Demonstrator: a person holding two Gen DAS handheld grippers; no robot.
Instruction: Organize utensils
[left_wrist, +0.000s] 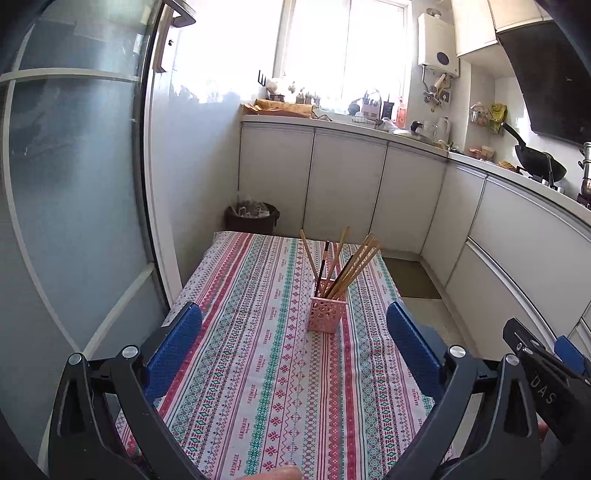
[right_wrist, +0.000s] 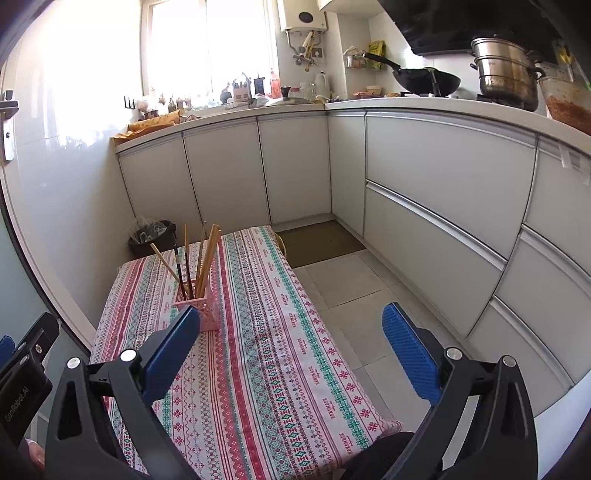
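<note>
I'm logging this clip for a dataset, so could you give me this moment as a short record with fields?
setting: kitchen, table with patterned tablecloth
holder: pink perforated holder, upright on the cloth
contents: wooden chopsticks plus one dark chopstick, standing inside, leaning
loose utensils on table: none visible
left gripper: open, empty, facing the holder
right gripper: open, empty, holder beside its left finger
background: bin beyond the table

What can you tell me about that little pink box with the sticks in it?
The pink holder is a small square cup that looks like plastic, its walls punched with little round holes. It stands upright on the striped tablecloth, near the table's middle. Inside lean several light wooden chopsticks and a dark one, fanned out at different angles. Neither gripper touches it.
</note>
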